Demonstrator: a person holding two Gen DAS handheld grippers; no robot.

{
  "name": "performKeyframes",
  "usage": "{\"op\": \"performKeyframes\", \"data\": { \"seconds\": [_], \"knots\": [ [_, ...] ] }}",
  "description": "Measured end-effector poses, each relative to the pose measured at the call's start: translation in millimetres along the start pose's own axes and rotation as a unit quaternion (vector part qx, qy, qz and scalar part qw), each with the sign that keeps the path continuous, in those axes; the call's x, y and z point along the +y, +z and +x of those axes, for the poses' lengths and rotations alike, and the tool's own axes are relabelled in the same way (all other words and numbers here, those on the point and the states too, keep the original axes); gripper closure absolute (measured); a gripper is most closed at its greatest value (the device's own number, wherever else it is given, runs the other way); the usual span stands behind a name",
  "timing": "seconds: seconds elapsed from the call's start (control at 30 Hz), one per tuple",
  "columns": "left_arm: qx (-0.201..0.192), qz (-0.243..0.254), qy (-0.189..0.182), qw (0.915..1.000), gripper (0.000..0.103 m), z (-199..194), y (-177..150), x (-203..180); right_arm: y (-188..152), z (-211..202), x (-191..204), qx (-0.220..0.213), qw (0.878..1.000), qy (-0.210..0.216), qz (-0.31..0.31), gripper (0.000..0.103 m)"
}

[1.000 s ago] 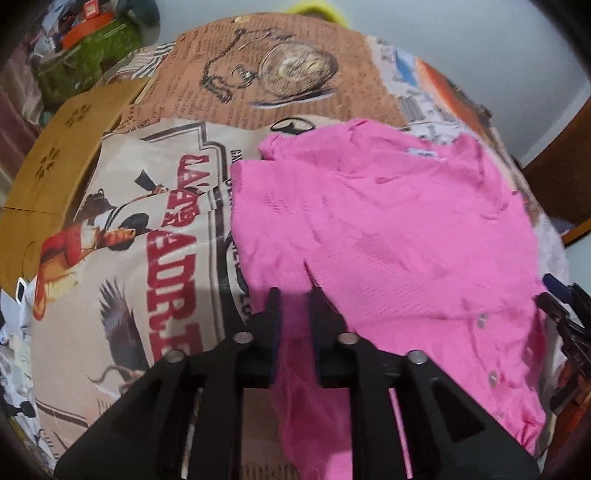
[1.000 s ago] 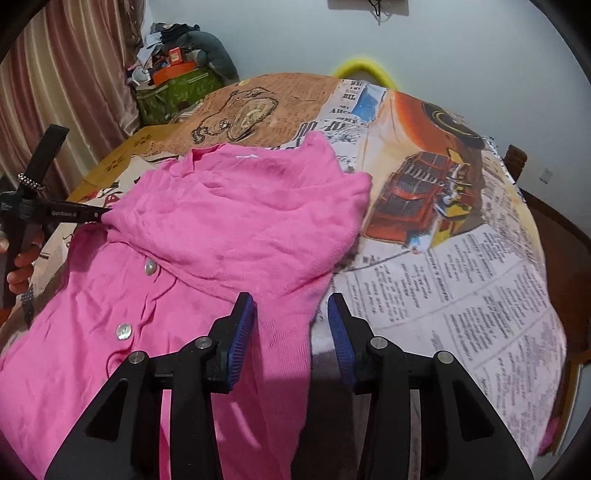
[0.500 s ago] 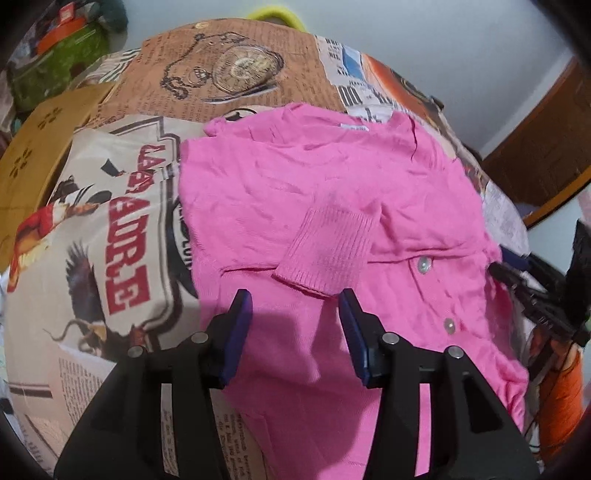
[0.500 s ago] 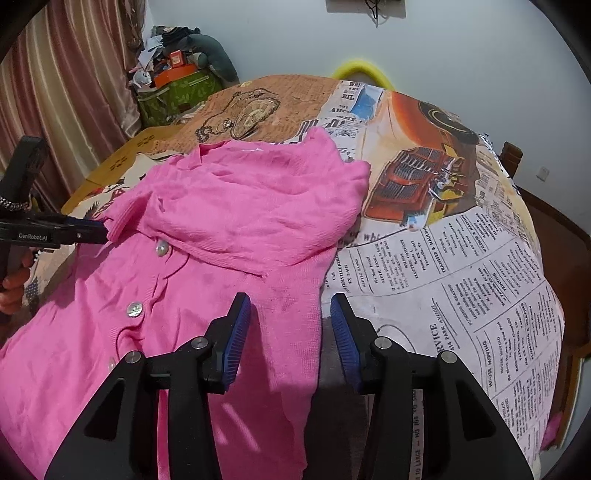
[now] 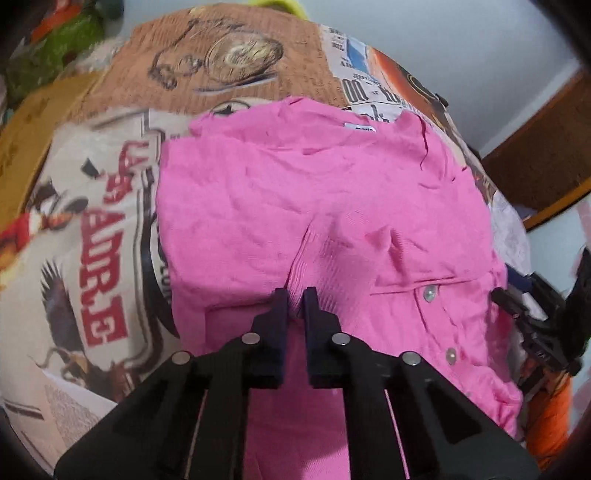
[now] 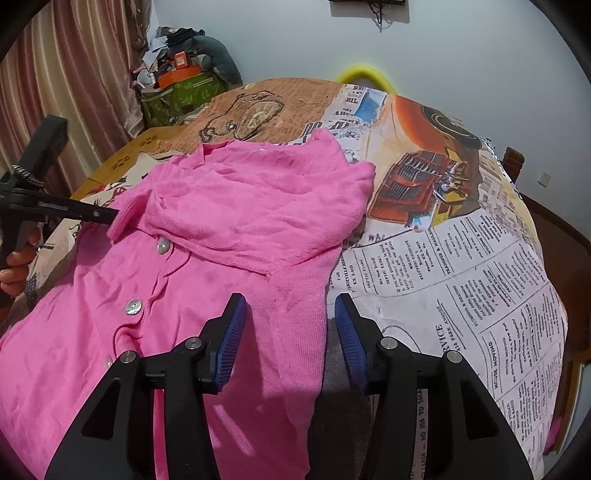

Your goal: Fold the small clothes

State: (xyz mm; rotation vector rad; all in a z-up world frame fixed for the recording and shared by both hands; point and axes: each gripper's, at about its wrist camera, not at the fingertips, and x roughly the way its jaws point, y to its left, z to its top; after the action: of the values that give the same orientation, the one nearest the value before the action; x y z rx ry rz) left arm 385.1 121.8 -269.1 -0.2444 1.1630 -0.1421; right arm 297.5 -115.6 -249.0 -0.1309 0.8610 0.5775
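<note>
A round table fills the room's middle, draped in a printed cloth (image 6: 461, 266) of newspaper columns, an orange truck picture and a brown pocket-watch panel. Behind it stands a pale wall (image 6: 280, 33), with striped curtains (image 6: 66, 74) to one side and a green box (image 6: 181, 96) piled with clutter in the corner.

Spread across the cloth lies a pink cardigan (image 6: 229, 221), button side up. Its collar and white label (image 5: 360, 128) point toward the far edge of the table, its hem toward the person, so its length runs from near to far. One sleeve is folded across the chest, its ribbed cuff (image 5: 332, 266) lying over the front near the pearly buttons (image 6: 133, 307).

The left gripper (image 5: 294, 299) has its fingers drawn nearly together, pinching the edge of that cuff. The right gripper (image 6: 288, 332) hovers with its blue-padded fingers (image 6: 231, 332) spread wide over the cardigan's side edge, holding nothing.
</note>
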Motion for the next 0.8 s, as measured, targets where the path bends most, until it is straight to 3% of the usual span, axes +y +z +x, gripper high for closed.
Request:
{"op": "performKeyframes", "data": {
  "seconds": [0.1, 0.37, 0.5, 0.67, 0.8],
  "knots": [
    [-0.013, 0.009, 0.009, 0.9998, 0.098, -7.4, 1.7, -1.2, -0.1, -0.3, -0.2, -0.001, 1.0, 0.002, 0.0, 0.057],
    [-0.077, 0.042, 0.082, 0.9928, 0.098, -38.9, 29.1, 0.1, -1.5, -0.4, 1.1, -0.006, 1.0, 0.003, 0.001, 0.057],
    [-0.069, 0.066, 0.125, 0.9875, 0.098, -20.1, 41.1, -3.0, -0.5, 0.1, 2.2, -0.006, 1.0, 0.0, -0.001, 0.057],
    [-0.023, 0.077, 0.157, 0.9842, 0.096, 17.7, 41.0, -0.4, 0.4, -0.7, 1.3, -0.003, 1.0, 0.002, 0.001, 0.057],
    [-0.026, 0.058, 0.144, 0.9876, 0.089, 9.9, 34.5, 4.5, 1.1, -3.1, -0.3, -0.003, 1.0, -0.001, 0.001, 0.057]
  ]
}}
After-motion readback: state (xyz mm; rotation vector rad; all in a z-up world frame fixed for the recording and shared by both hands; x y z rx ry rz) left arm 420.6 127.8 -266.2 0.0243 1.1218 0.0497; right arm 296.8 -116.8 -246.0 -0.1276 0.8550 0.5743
